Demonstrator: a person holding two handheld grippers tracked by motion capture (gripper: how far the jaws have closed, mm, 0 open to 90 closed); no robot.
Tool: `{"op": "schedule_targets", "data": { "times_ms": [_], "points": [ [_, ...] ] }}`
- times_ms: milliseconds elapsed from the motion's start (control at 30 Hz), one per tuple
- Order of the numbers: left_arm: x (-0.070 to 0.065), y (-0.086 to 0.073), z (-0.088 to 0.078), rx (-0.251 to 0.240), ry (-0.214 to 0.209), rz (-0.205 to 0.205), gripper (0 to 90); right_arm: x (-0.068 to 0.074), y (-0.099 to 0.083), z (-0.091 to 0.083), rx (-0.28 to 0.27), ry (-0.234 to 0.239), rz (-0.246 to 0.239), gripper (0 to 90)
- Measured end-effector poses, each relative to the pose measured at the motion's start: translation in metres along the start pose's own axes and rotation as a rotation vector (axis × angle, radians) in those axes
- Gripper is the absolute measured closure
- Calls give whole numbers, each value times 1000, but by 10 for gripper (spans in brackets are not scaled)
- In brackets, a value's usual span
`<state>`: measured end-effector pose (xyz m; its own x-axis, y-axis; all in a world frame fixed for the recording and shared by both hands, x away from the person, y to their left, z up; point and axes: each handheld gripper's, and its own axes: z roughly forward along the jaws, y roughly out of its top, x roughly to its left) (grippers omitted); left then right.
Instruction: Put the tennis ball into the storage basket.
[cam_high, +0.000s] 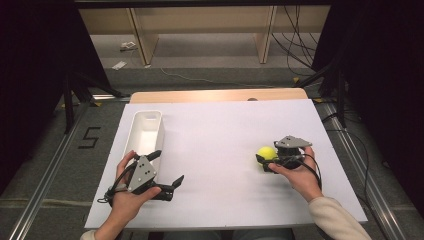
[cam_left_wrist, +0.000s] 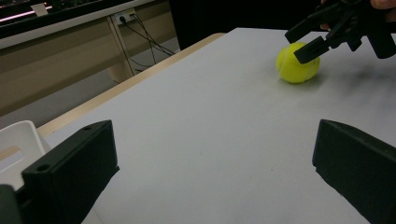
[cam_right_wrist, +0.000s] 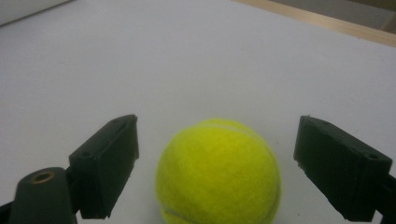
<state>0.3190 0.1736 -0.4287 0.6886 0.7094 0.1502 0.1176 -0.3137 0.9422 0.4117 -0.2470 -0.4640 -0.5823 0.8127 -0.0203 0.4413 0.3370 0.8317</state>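
Straddling the tennis ball (cam_right_wrist: 218, 171), the right tool (cam_right_wrist: 215, 163) sits with its jaws spread, one on each side and both clear of the felt. Nothing gripped yet. High view puts the ball (cam_high: 267, 153) on the right half of the white bench (cam_high: 220, 135), resting on the surface, with the right tool (cam_high: 267, 162) low behind it in the person's right hand (cam_high: 300, 175).

Left tool (cam_high: 167, 167) is released too, jaws wide apart, holding nothing, hovering over the near-left bench just beside the white bin (cam_high: 145, 134). Bin looks empty. From the left gripper view the ball (cam_left_wrist: 297, 62) is well apart, with the right tool (cam_left_wrist: 317, 35) over it.

Judgement: step in hand is closing on the ball, probably for a move to the bin.

Risks:
- Ball is round and free to roll. If one jaw touches first, it likely squirts forward out of the gap, toward the far edge.
- Ball seems a bit left of centre between the jaws in the right gripper view, so uneven contact is plausible.
- Jaws closing above the widest part would pinch the ball downward and pop it out; closing too low would scrape the bench.
- Felt compresses, so a light squeeze may slip on lift.
- Left tool near the bin could block a drop-off if it isn't cleared.
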Motion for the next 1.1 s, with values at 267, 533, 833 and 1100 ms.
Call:
{"op": "schedule_targets", "data": {
  "times_ms": [267,533,833,1100],
  "points": [
    [0,0,0,0,0,-2,0,-1,-4,6,26,2,11,149],
    [0,0,0,3,-1,-1,0,-3,-6,12,42,3,25,149],
    [0,0,0,4,-3,0,0,-2,-10,15,72,6,22,171],
    [0,0,0,5,-4,0,0,-2,-11,15,77,1,29,241]
  ]
}}
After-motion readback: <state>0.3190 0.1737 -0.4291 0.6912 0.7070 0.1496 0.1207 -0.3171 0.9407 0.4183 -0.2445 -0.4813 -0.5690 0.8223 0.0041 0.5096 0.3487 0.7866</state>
